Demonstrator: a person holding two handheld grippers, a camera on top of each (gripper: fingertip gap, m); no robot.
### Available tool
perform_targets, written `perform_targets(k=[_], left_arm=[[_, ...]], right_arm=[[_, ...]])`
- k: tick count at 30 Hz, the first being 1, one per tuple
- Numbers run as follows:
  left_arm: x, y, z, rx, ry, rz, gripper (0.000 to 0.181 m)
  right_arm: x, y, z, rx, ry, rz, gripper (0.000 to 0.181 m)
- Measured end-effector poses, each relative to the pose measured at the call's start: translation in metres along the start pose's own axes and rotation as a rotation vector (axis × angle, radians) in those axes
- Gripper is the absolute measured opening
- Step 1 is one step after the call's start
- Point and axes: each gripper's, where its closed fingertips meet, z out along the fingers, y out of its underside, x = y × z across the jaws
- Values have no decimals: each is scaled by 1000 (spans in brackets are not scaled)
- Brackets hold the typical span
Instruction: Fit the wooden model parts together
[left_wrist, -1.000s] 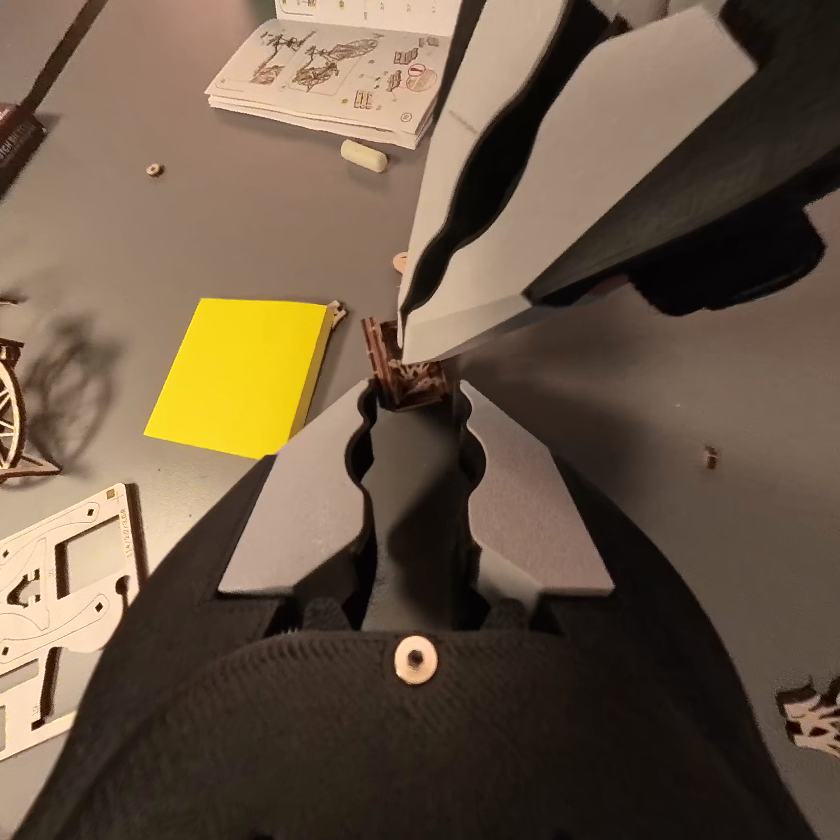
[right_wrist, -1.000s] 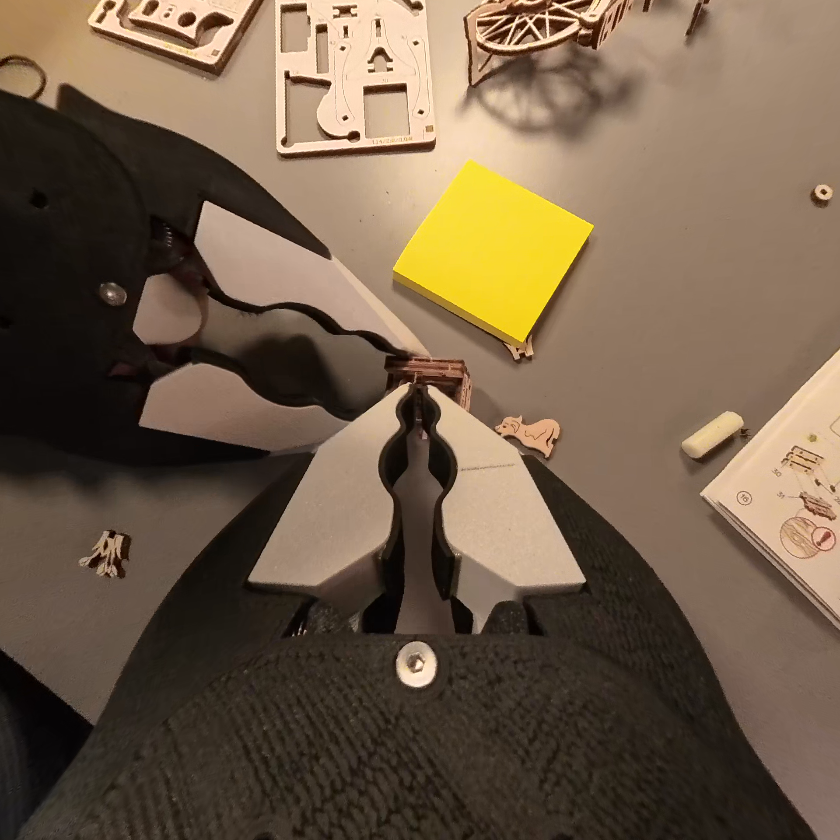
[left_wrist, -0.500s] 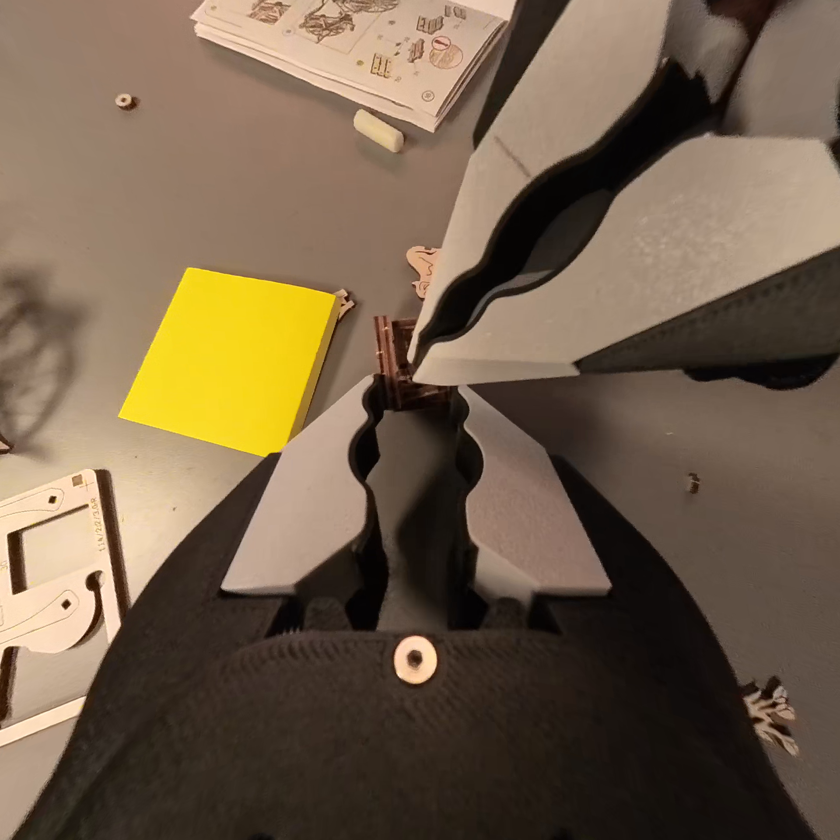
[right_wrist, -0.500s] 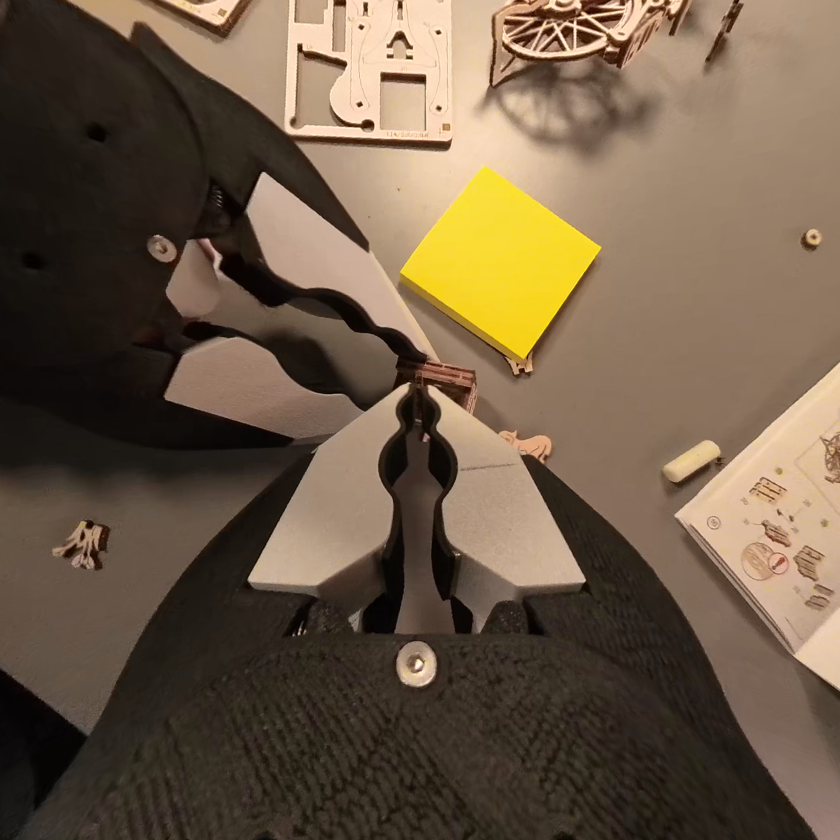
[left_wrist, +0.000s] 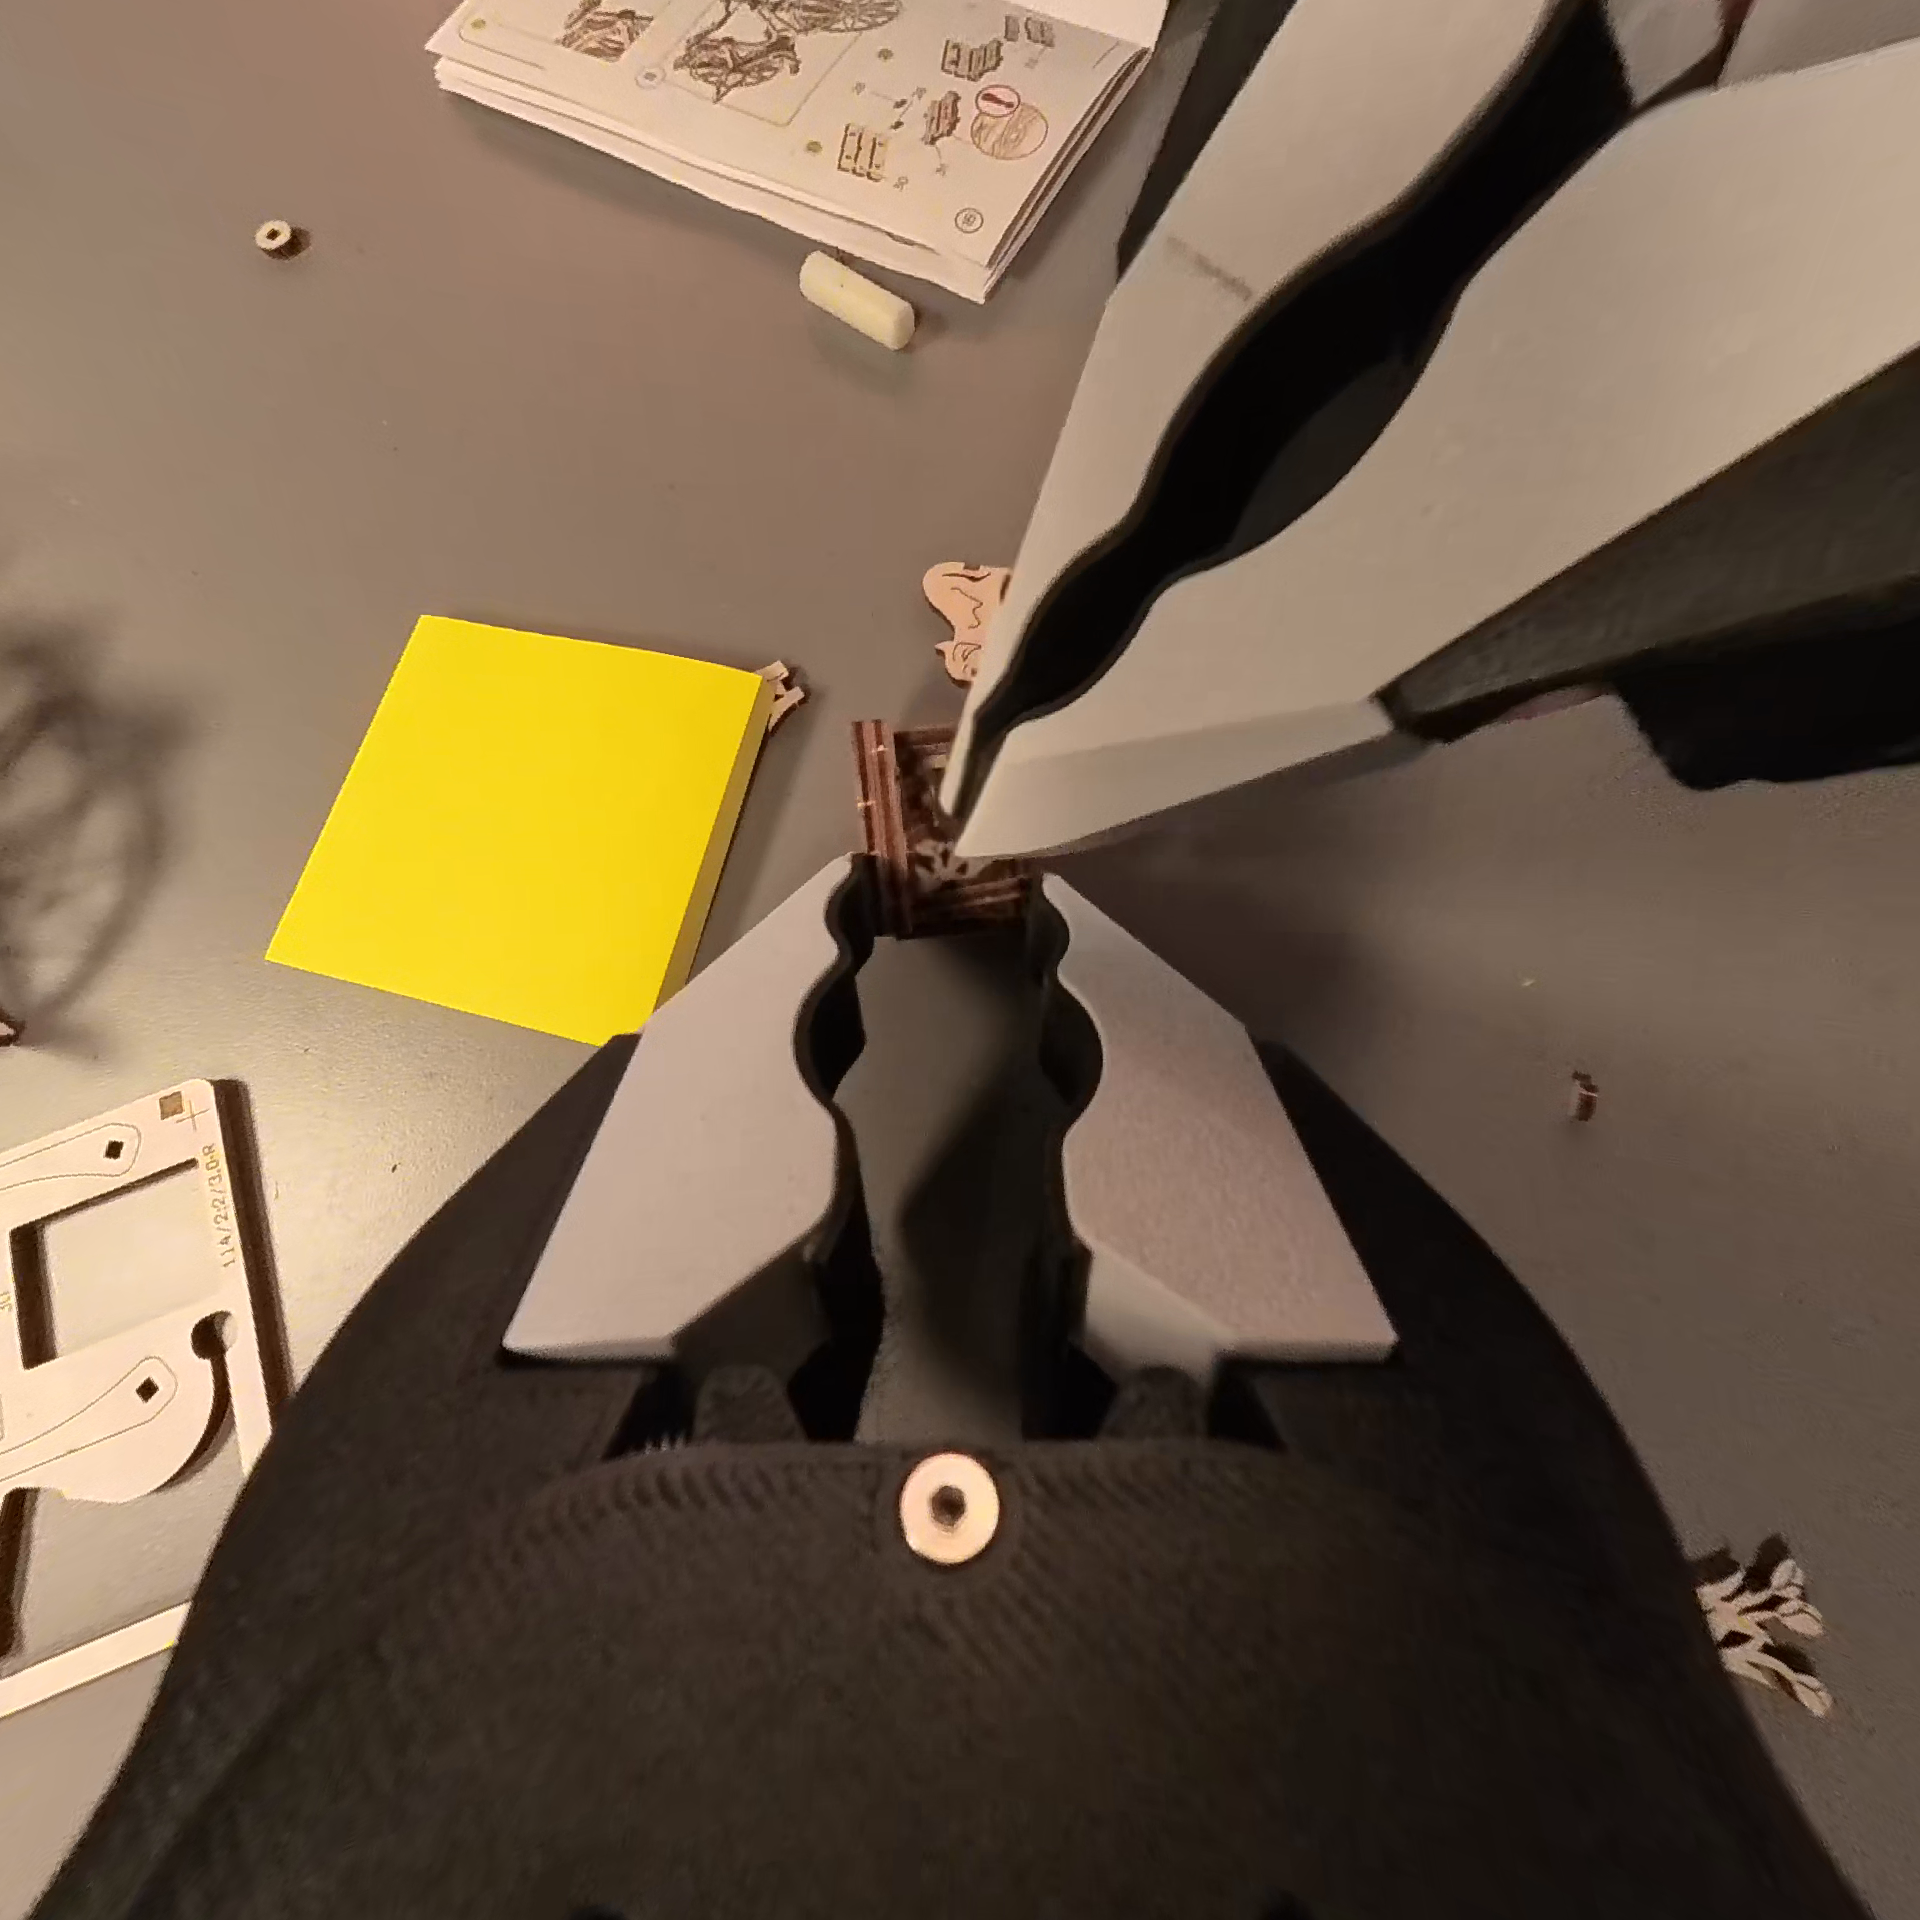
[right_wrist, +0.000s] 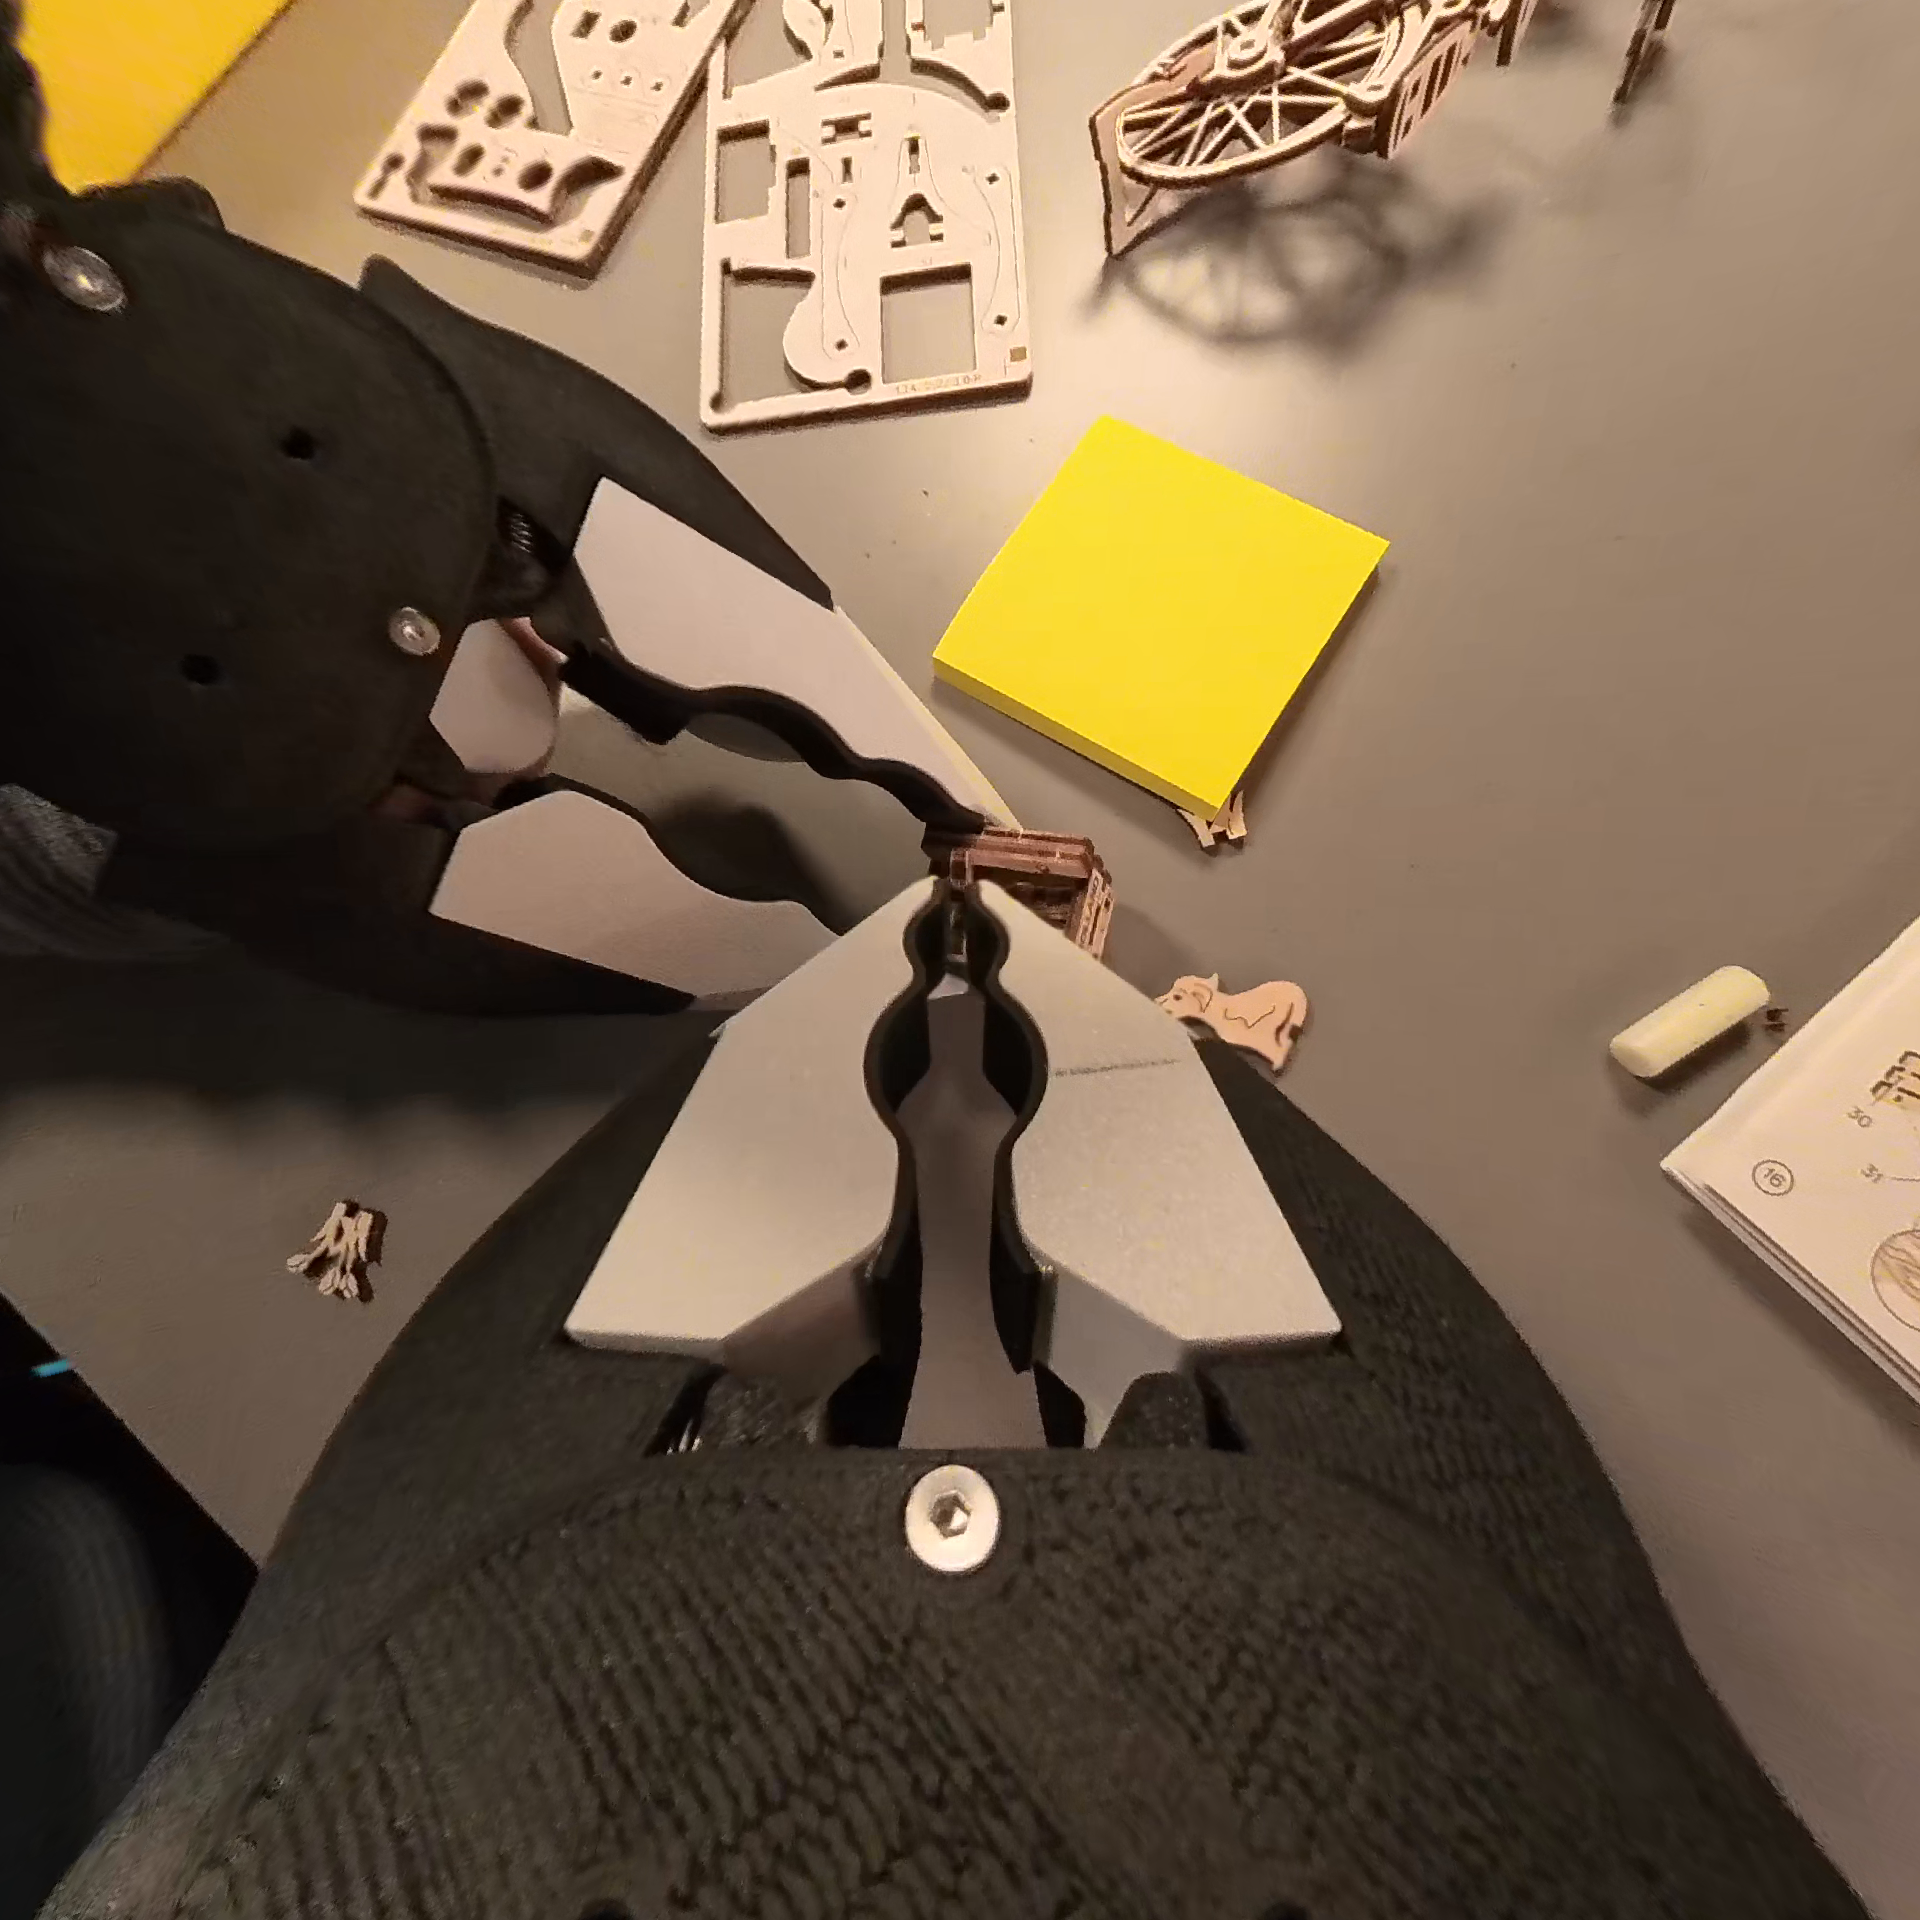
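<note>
A small dark wooden crate (left_wrist: 902, 805) hangs just above the grey table, clamped between the tips of my left gripper (left_wrist: 948, 894). The crate also shows in the right wrist view (right_wrist: 1049, 862). My right gripper (right_wrist: 951, 896) is shut on a thin small wooden part and holds it against the crate's near side. In the left wrist view the right gripper (left_wrist: 961, 836) comes down from the upper right onto the crate's top. In the right wrist view the left gripper (right_wrist: 940, 836) reaches in from the left. Most of the thin part is hidden by the fingers.
On the table lie a yellow sticky pad (right_wrist: 1153, 613), an instruction booklet (left_wrist: 790, 94), a pale stick (right_wrist: 1688, 1023), an animal-shaped cutout (right_wrist: 1247, 1013), punched wooden sheets (right_wrist: 862, 208), a wheeled wooden model (right_wrist: 1278, 104) and a small branched piece (right_wrist: 338, 1262). The grippers are tip to tip, or close to it.
Both grippers stay together at the crate. The pair has shifted a little over the table, and the left gripper's body has swung upward in the right wrist view.
</note>
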Motion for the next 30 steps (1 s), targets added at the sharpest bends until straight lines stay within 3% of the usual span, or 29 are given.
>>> perform_targets(k=[13,25,30], left_arm=[[0,0,0,-1,-2,3,27],[-1,0,1,21,-26,39,34],[-6,1,0,29,-46,42,23]], right_arm=[[2,5,2,-49,73,-108,0],[10,4,4,-33,36,-17,0],[10,4,3,-21,16,-6,0]])
